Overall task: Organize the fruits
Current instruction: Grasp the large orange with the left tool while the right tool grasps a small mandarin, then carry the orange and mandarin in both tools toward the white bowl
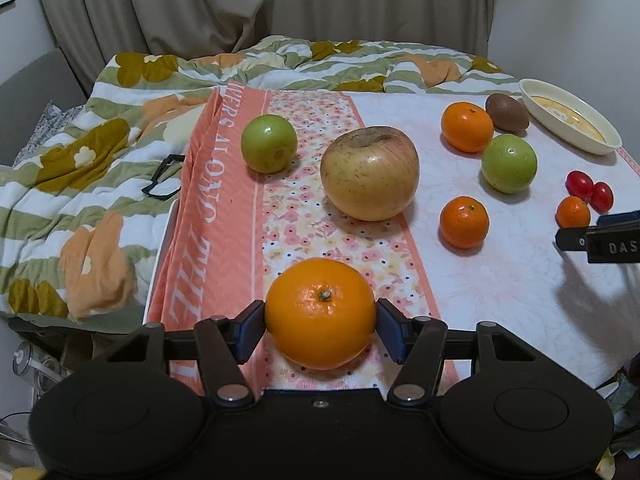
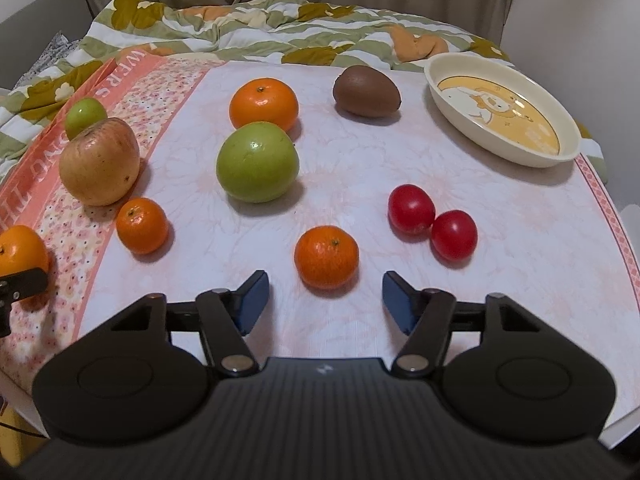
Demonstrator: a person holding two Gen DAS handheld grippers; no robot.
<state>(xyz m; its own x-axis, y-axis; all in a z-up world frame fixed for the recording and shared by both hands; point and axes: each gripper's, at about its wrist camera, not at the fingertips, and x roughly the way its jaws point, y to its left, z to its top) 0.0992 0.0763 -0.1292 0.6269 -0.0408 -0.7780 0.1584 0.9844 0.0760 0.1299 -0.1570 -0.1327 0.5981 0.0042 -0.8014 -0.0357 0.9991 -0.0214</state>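
My left gripper (image 1: 320,317) is shut on a large orange (image 1: 320,332) that rests on the floral cloth (image 1: 280,220); both blue pads touch its sides. My right gripper (image 2: 325,298) stands open just short of a small mandarin (image 2: 326,257), with its pads apart from the fruit. Beyond lie two red tomatoes (image 2: 432,220), a green apple (image 2: 258,162), a bigger mandarin (image 2: 264,104), a brown kiwi (image 2: 366,90), another small mandarin (image 2: 142,225), a yellow-red apple (image 2: 100,160) and a second green apple (image 1: 269,143). A cream oval dish (image 2: 500,152) sits at the far right.
The fruit lies on a table with a pale mat (image 2: 360,168), and a pink lettered cloth edge (image 1: 208,208) runs along its left side. A flowered quilt (image 1: 80,184) lies behind and to the left, with a black clip (image 1: 162,178) on it. Curtains hang at the back.
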